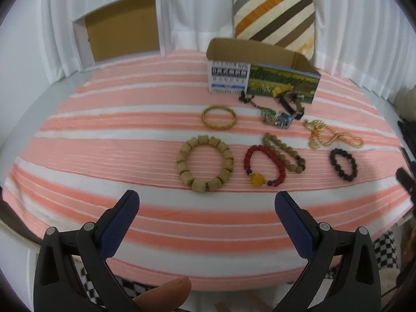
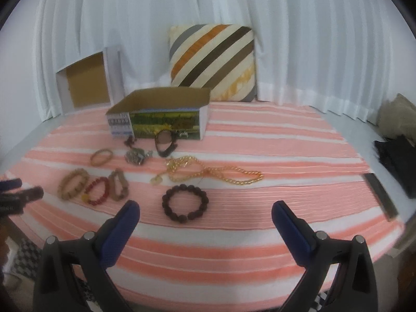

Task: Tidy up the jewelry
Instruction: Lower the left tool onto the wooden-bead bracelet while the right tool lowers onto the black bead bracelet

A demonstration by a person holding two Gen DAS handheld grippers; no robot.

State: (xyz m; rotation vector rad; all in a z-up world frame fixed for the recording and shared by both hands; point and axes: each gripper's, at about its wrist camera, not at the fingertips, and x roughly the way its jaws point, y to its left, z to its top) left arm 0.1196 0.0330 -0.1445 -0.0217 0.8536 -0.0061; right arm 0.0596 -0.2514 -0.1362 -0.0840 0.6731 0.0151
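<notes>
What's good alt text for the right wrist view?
The open right gripper hovers over a pink-and-white striped cloth, aimed at a dark beaded bracelet. Beyond lie a gold chain necklace, more bracelets and an open cardboard box before a striped pillow.

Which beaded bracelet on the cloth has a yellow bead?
The red bracelet, lying between the large tan one and the brown one. The others, including the dark one, are single-coloured.
</notes>
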